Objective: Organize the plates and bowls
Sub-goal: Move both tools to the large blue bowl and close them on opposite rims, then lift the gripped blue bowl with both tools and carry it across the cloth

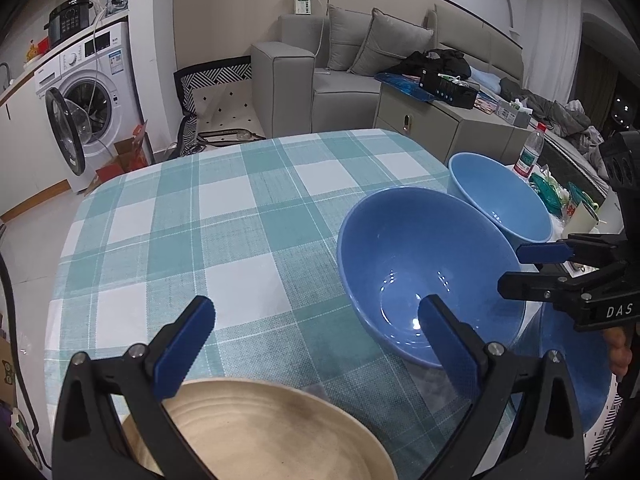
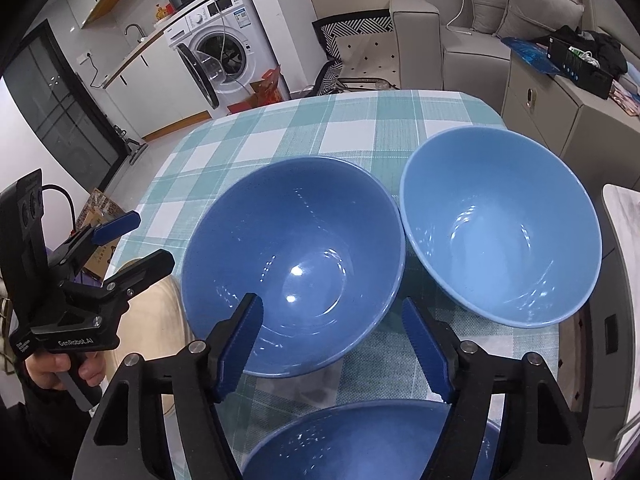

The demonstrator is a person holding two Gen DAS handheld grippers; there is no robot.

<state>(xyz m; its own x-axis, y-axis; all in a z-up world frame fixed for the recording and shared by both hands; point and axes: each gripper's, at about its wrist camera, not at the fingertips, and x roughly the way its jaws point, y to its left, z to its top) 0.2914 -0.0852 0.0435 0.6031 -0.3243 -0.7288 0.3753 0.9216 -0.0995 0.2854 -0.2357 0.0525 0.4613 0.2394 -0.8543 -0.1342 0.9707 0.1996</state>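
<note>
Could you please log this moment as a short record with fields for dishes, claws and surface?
surface: checked tablecloth
dark blue bowl: upright, empty, centre
light blue bowl: upright, empty, beside it
blue plate: under right claw
beige plate: under left claw
left claw: open, holding nothing
right claw: open, over dark bowl's near rim

grey sofa (image 1: 320,68), open washing machine (image 1: 86,100), pale tiled floor (image 1: 36,216)

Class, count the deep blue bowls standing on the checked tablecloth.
2: a darker blue ceramic bowl at the middle, and a lighter blue ceramic bowl just right of it. The blue dish nearest looks shallower, partly hidden.
</note>
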